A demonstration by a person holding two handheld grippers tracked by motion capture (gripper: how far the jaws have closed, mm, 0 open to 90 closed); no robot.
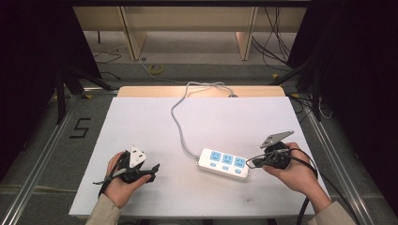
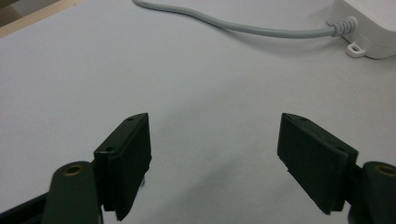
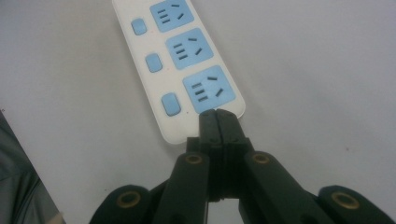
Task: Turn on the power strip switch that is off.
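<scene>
A white power strip (image 1: 224, 164) with three blue sockets and blue buttons lies on the white table top, right of centre; its grey cable (image 1: 178, 123) runs to the far edge. My right gripper (image 1: 250, 162) is at the strip's right end, jaws pressed together with nothing between them. In the right gripper view the shut tips (image 3: 217, 116) sit just over the nearest end of the power strip (image 3: 182, 60), beside the last socket. My left gripper (image 1: 154, 171) rests at the front left, open and empty. Its two pads (image 2: 128, 158) stand wide apart over bare table, the strip's corner (image 2: 369, 28) far ahead.
The white board (image 1: 141, 122) lies on a wooden table with its far edge (image 1: 141, 91) showing. Beyond are floor cables, a yellow coil (image 1: 156, 69) and wooden furniture legs. Dark curtains and tripod legs flank both sides.
</scene>
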